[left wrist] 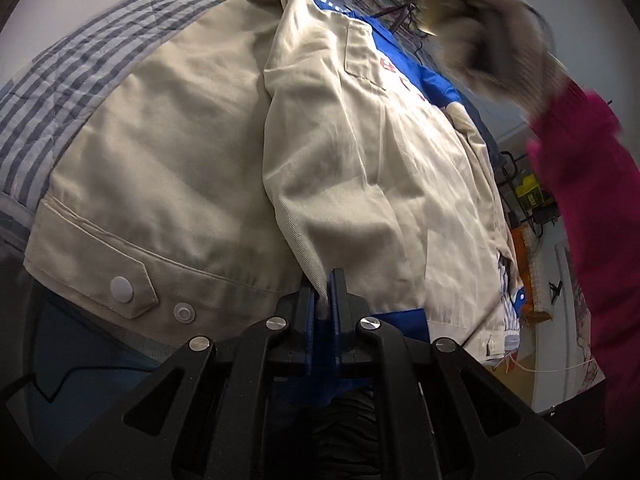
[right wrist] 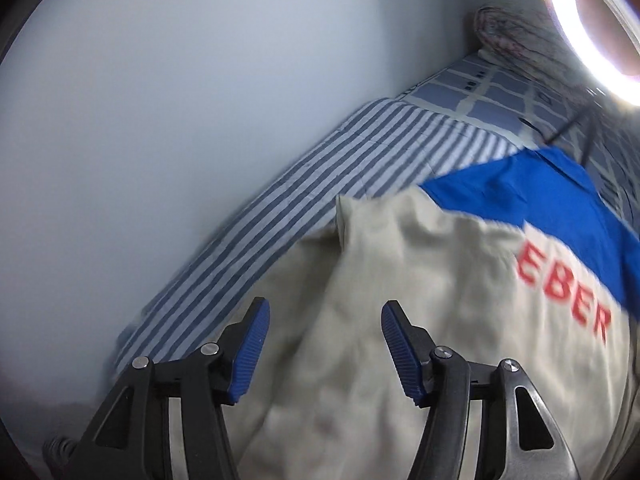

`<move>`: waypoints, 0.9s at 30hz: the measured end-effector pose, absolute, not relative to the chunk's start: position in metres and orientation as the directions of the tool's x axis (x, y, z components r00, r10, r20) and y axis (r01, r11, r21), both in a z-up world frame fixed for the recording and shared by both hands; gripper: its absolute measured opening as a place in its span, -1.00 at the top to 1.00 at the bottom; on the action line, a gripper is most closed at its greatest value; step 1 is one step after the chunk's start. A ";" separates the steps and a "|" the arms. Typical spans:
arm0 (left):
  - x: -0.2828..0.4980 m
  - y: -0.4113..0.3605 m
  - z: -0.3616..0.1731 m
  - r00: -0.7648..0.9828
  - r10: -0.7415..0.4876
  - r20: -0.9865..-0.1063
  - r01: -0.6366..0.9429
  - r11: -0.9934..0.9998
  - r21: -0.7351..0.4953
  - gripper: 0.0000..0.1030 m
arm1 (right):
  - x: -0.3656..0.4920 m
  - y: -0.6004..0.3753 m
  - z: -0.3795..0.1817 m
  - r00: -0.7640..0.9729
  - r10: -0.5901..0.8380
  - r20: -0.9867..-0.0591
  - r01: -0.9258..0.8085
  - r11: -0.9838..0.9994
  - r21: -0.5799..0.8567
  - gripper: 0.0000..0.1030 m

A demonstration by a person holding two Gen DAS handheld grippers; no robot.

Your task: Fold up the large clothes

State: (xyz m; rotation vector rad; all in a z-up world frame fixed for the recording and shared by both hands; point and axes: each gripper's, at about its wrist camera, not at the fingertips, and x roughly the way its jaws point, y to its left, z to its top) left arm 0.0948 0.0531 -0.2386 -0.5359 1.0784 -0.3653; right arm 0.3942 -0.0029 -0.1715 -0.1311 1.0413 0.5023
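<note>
- A pale grey wall (right wrist: 160,100) runs along the left; against it lies a bed under a blue-and-white striped cotton sheet (left wrist: 80,64), with a blue checked cover (right wrist: 500,92) further up and a bright ring lamp (right wrist: 576,20) at far right
- A large beige work jacket (left wrist: 180,168) with blue shoulder panels, red lettering and grey snap buttons lies spread on the striped sheet, creased, one sleeve folded over its middle
- Its long axis runs from the hem nearest the left camera up to the blue collar end
- The left gripper (left wrist: 323,292) is pinched on the sleeve's cuff edge
- The right gripper (right wrist: 325,320) hangs spread above the beige cloth, nothing between its pads; in the left view a blurred hand in a magenta sleeve (left wrist: 580,168) carries it
</note>
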 end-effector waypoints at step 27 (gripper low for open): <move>0.089 0.127 -0.208 0.583 -0.238 -0.777 -0.165 0.902 -0.400 0.96 | 0.554 0.079 -0.229 0.388 0.123 -0.913 -0.414 0.909 -0.053 0.83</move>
